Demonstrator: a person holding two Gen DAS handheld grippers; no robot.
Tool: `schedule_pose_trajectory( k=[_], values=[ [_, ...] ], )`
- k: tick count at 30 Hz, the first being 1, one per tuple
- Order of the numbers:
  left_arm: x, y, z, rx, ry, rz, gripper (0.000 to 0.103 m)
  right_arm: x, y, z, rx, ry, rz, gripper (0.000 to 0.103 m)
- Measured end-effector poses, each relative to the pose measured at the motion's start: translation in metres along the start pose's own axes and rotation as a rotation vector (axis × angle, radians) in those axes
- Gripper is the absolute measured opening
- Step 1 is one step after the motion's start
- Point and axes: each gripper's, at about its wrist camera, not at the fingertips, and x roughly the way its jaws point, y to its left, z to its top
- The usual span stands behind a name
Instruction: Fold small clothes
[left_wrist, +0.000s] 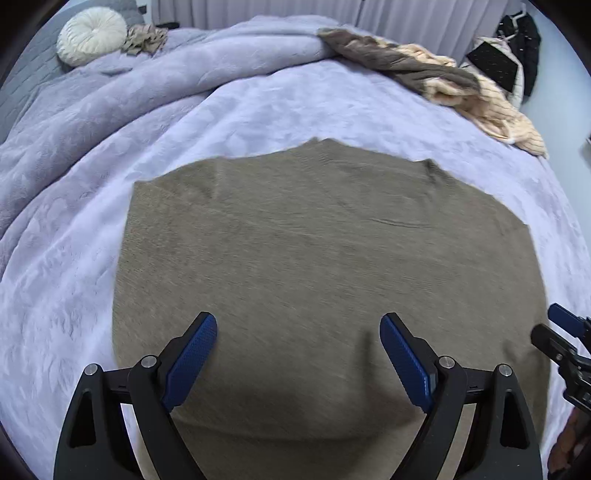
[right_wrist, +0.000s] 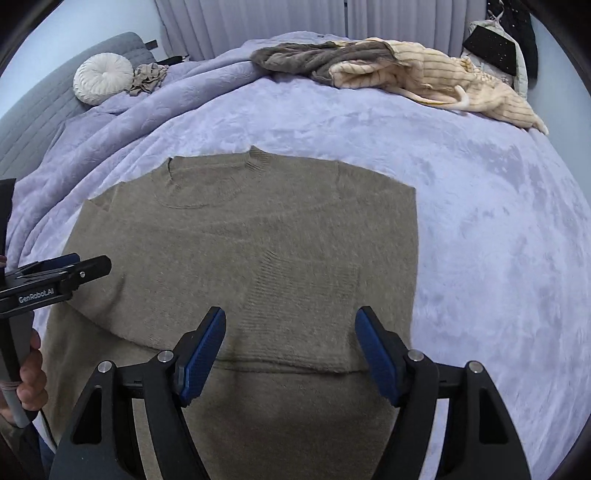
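A taupe knit sweater (left_wrist: 314, 236) lies flat on the lilac bedspread (left_wrist: 74, 280), neck away from me, its sleeves folded in over the body. It also shows in the right wrist view (right_wrist: 258, 236), where a folded sleeve with a ribbed cuff (right_wrist: 295, 332) lies across the body. My left gripper (left_wrist: 298, 325) is open and empty above the sweater's near part. My right gripper (right_wrist: 290, 319) is open and empty above the folded sleeve. The right gripper (left_wrist: 561, 332) shows at the right edge of the left wrist view, the left gripper (right_wrist: 74, 266) at the left edge of the right wrist view.
A heap of brown and cream striped clothes (right_wrist: 388, 70) lies at the far right of the bed. A round white cushion (right_wrist: 103, 77) and a small beige garment (right_wrist: 149, 77) sit far left by a bunched blanket. Dark clothes (right_wrist: 498, 48) hang at far right.
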Motion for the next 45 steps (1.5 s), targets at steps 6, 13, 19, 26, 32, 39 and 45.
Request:
schedule_pose_trajectory(
  k=[6,13,19,26,32,39,45],
  values=[
    [0.035,0.022,0.024,-0.032,0.052,0.01,0.091,0.065,0.009,0.025,0.029,0.135,-0.057,0.08],
    [0.009,0.011,0.018,0.02,0.029,0.011,0.091,0.047,0.028,0.04,0.009,0.095,-0.112,0.081],
    [0.006,-0.011,-0.016,0.094,0.05,0.042,0.091,0.038,0.057,0.01,-0.044,0.099,-0.1,0.081],
    [-0.031,-0.02,-0.049,0.103,-0.001,-0.017,0.091,0.012,0.06,-0.022,0.003,0.03,-0.117,0.081],
    [-0.008,-0.041,-0.083,0.201,0.087,0.072,0.091,0.028,0.065,-0.046,0.004,0.143,-0.091,0.081],
    [-0.033,-0.033,-0.13,0.237,0.07,0.065,0.091,-0.001,0.075,-0.096,-0.123,0.133,-0.111,0.082],
    [-0.064,-0.022,-0.187,0.275,0.026,0.06,0.091,-0.038,0.066,-0.153,-0.14,0.101,-0.071,0.083]
  ],
)
